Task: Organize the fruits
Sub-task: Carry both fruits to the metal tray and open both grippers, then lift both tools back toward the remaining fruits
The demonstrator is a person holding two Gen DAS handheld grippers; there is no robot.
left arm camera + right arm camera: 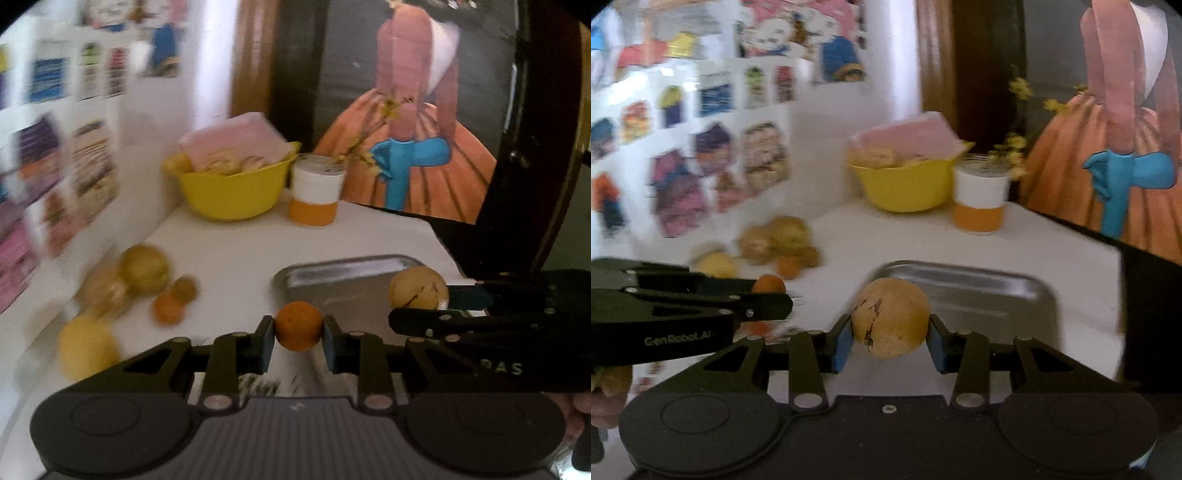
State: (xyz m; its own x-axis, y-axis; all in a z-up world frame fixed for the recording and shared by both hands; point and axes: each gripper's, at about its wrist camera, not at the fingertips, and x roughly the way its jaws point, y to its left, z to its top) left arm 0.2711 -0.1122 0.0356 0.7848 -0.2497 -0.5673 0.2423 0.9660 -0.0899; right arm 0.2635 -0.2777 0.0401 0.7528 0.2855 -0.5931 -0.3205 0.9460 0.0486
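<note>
My left gripper (298,334) is shut on a small orange fruit (298,325), held above the near left edge of a metal tray (351,264). My right gripper (891,334) is shut on a larger tan speckled fruit (891,321), in front of the same tray (997,291). In the left wrist view the right gripper (448,299) comes in from the right with the tan fruit (419,288) over the tray. In the right wrist view the left gripper (772,291) enters from the left with the orange fruit (769,284). A pile of fruits (144,277) lies on the white table at left.
A yellow bowl (232,192) with a pink package and a white-and-orange cup (316,190) stand at the back of the table. A sticker-covered white wall (55,166) borders the left. A large painting (406,110) leans behind. A yellow fruit (86,345) lies near left.
</note>
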